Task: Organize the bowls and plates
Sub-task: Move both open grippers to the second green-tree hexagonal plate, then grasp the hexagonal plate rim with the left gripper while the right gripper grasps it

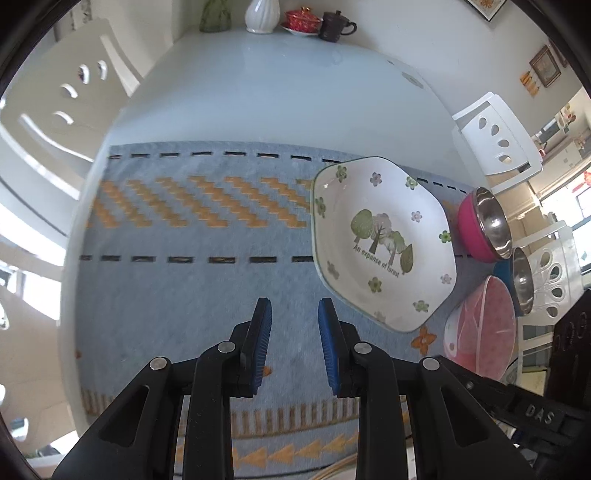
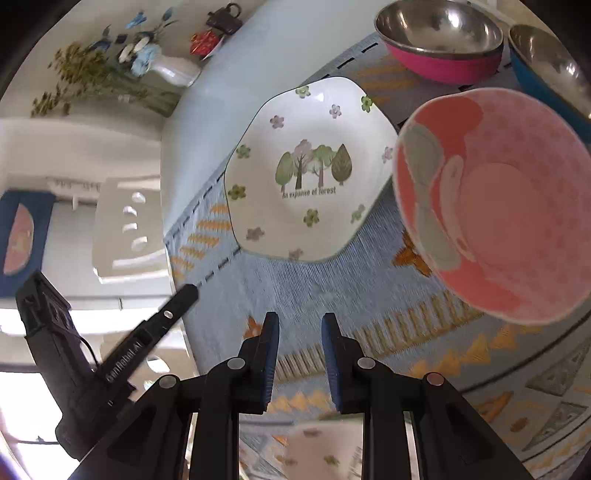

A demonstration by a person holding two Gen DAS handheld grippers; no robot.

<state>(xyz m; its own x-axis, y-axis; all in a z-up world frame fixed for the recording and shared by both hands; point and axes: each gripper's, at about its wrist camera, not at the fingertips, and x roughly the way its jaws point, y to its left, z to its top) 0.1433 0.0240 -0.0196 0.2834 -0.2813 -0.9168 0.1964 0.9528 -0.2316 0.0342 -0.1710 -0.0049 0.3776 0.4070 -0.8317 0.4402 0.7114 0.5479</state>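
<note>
Left claw (image 1: 294,306) hangs over bare blue patterned mat (image 1: 192,288), pointing steeply down. Blue pads (image 1: 258,343) stand a narrow gap apart, nothing between them, touching nothing.

Right of it: white hexagonal plate (image 1: 380,240) with tree print and small flowers lies flat on the mat. Past its right edge, a pink steel-lined bowl (image 1: 484,229) at the far side, a blue steel-lined bowl (image 1: 522,280) just beside that, and a pink patterned bowl (image 1: 480,328) nearer the camera, close to the plate's near-right corner. All sit on the mat, on the white surface (image 1: 277,96). At the far end of the surface: white vase (image 1: 262,14), red lidded cup (image 1: 301,20), dark mug (image 1: 334,26).

Right wrist view is blurred. The left claw's black body shows at lower left. Right claw (image 2: 300,319) has its pads a narrow gap apart, empty, over the mat. Plate (image 2: 314,170) is ahead, centre. Right of it the pink patterned bowl (image 2: 498,206), close and large; pink steel bowl (image 2: 439,40) and blue one (image 2: 550,62) behind it.
</note>
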